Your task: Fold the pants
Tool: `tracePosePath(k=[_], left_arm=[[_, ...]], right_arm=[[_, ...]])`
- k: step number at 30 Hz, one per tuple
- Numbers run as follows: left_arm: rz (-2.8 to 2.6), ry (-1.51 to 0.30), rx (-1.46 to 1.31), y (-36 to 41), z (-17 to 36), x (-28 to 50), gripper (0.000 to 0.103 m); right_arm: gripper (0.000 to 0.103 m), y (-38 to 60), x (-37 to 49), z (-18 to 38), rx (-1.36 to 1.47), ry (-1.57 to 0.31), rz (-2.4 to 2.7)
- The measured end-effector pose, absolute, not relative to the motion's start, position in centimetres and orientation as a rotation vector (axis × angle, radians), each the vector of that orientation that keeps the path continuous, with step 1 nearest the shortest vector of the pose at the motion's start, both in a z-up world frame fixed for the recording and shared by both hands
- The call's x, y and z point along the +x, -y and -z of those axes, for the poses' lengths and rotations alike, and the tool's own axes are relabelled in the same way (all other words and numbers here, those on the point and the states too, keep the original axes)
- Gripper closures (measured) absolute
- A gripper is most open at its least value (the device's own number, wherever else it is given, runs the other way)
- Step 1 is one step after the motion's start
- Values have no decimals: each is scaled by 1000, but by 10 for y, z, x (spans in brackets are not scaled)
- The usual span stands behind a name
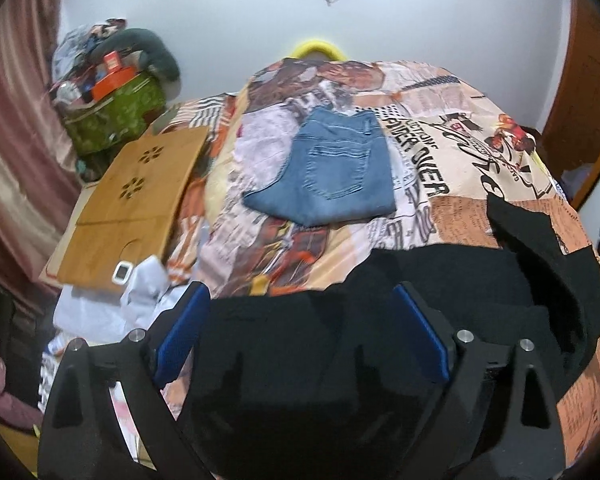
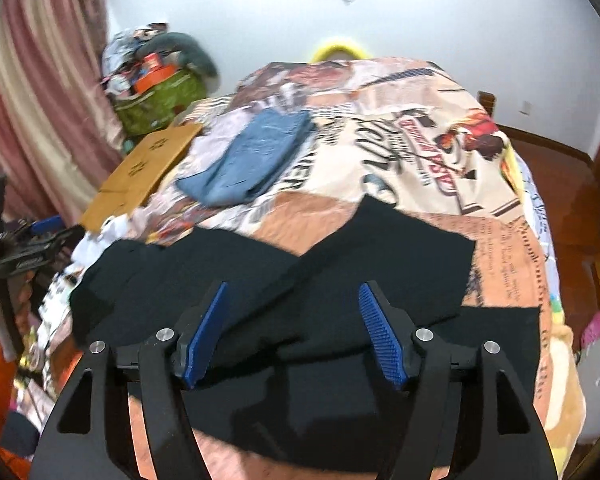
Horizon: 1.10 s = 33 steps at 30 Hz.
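Looks like you're between folds here — the black pants (image 2: 340, 280) lie spread across the near end of the bed (image 2: 440, 152), one part angled over the other, not yet a neat stack like the folded jeans (image 1: 332, 168) further up. Left gripper (image 1: 300, 336) and right gripper (image 2: 296, 332) both hover over the cloth, jaws wide apart, gripping nothing. Next you'd want an edge in each — then carry it over evenly.

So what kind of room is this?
Most likely a bedroom. There's a bed with a printed cover, folded jeans and black pants lying on it, and a pink curtain at the side.
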<state>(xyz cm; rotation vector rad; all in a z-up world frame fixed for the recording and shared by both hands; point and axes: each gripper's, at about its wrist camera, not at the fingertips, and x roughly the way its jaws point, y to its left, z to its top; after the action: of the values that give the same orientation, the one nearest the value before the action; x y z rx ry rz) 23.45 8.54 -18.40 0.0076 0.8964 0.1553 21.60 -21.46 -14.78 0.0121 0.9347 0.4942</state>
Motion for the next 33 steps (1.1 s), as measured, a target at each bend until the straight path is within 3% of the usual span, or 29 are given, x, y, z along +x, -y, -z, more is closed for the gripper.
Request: tracePosePath(k=[13,25,32,33], left_arm=[[-89,-982,30,-61,222,318,10],[-48,-1065,41,-54,261,349,10],[-54,-1089,57,-51,273,355,10],[-55,-1095,60,-49,274,355,10]], right_arm=[[39,211,328,214,36,-1076,-396],[41,201,396,269,46,-1169,-353],[89,205,400,277,22,-1133,-302],[92,208,401,277,36,-1134,-305]])
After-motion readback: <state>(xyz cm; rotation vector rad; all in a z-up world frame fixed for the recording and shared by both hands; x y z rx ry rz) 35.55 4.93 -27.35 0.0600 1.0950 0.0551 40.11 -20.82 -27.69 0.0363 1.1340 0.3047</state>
